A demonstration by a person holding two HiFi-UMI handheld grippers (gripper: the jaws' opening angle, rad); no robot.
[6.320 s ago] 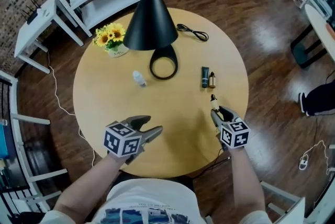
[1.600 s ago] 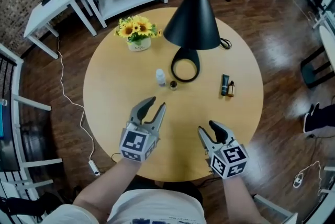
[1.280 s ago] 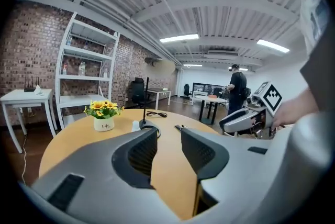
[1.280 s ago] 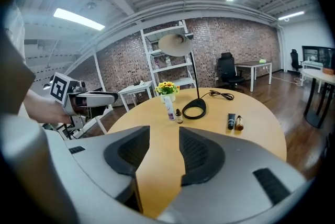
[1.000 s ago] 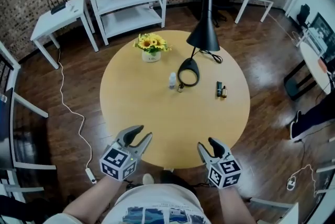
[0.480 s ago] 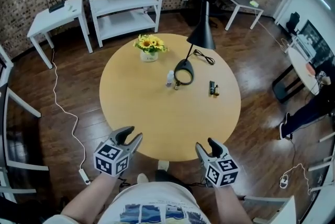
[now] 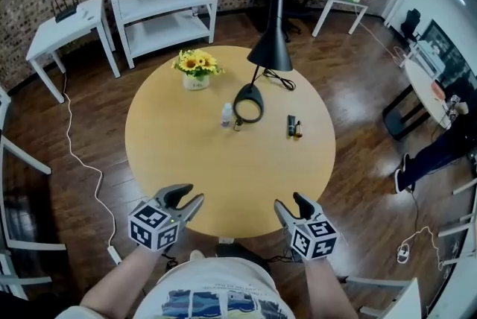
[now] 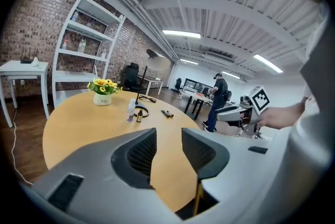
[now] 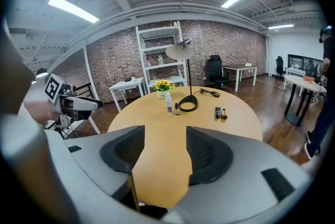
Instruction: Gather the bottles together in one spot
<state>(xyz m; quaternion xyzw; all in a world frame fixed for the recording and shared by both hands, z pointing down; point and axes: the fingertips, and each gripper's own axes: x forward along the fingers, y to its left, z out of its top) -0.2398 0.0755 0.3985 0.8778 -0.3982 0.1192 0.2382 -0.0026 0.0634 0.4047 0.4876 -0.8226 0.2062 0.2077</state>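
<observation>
You hold both grippers at the near edge of the round table [image 7: 223,176], well apart from the bottles. Your left gripper [image 7: 190,196] has its jaws a narrow gap apart, with only tabletop between them. Your right gripper [image 7: 289,202] has just been opening its jaws, which stand wide with nothing between them.

On the far half, a white bottle [image 7: 226,115] and a small brown bottle [image 7: 237,125] stand just left of the black lamp [image 7: 270,51] base. To its right lie a dark tube [image 7: 291,125] and a small amber bottle [image 7: 298,130], side by side.

Print on the bottles and the flower pot [image 7: 195,82] is too small to read.
</observation>
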